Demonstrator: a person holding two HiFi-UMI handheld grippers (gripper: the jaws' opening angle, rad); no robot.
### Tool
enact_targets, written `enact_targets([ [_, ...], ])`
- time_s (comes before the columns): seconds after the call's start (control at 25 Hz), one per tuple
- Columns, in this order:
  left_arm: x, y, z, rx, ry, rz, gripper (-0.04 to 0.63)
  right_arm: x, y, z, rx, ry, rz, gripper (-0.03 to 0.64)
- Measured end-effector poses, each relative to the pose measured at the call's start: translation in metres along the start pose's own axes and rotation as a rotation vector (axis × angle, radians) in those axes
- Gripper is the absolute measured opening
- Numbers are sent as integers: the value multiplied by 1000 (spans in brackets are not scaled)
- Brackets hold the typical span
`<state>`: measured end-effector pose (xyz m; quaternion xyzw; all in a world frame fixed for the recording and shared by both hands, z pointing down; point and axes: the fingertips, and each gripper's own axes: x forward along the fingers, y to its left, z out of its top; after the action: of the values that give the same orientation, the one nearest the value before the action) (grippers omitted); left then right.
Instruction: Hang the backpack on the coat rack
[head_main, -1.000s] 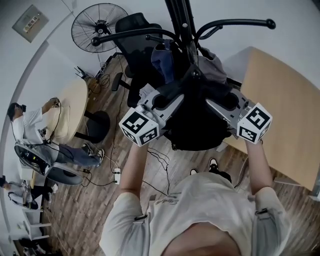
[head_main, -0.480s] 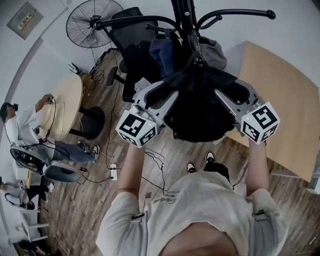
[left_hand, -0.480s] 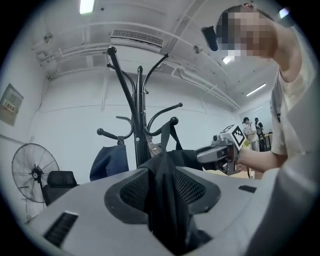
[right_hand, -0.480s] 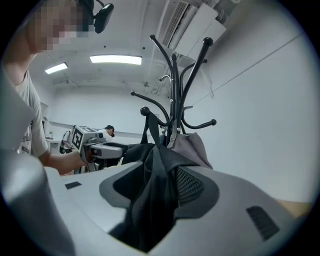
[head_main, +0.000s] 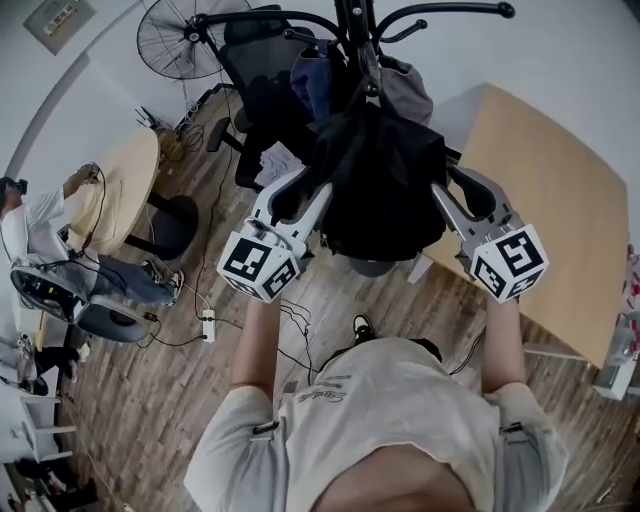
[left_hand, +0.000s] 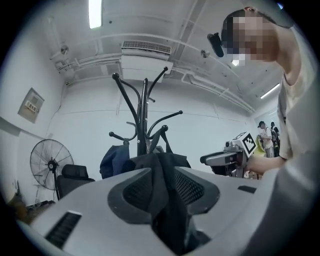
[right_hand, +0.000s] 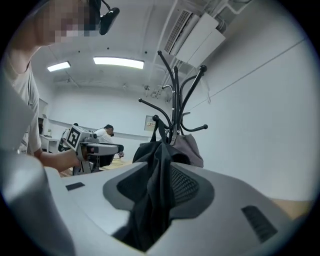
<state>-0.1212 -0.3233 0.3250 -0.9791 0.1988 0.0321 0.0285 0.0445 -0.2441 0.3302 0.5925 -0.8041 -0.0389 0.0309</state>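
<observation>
**Status.** The backpack (head_main: 385, 190) hangs on the near side of the coat rack (head_main: 358, 40). Its carry loop (left_hand: 161, 137) sits over a lower hook. The body hangs clear of the floor, just beside the left edge of the tabletop (head_main: 545, 190).

**Claws.** The left claw (head_main: 300, 190) stands wide, with its jaws closing slightly. A fold of backpack fabric lies between the pads. It appears loose, though cloth fills the gap too fully to be certain. The right claw (head_main: 465, 190) is narrower, its jaws closing, and it pinches a fold on the backpack's other side.

**Hazards.**
- Drawing either claw away with fabric caught would drag the backpack toward the person. This could lift the loop off the hook and drop the load.
- The same pull, applied high on the pole, could tip the coat rack, which already carries other loads.
- The loop sits close to the hook's tip, so a sideways tug could slide it off.

**Containers.**
- Backpack: appears closed, contents not visible.
- Blue bag (head_main: 310, 80) and grey bag (head_main: 405, 90): both hang from the rack's far hooks, contents not visible.
</observation>
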Motion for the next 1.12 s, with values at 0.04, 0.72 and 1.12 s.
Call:
enact_targets([
  [0.04,-3,-11,-9,-18,17,11,133,-7,5,-5,22,-6,9,127],
  [0.72,-55,-164,-66,-2,200,77,20,-98,95,-72,112,58,171,-6],
  [1.12,-70,-165,-62,4,191,34,20,-105,118,-55,29,35,103,-6],
])
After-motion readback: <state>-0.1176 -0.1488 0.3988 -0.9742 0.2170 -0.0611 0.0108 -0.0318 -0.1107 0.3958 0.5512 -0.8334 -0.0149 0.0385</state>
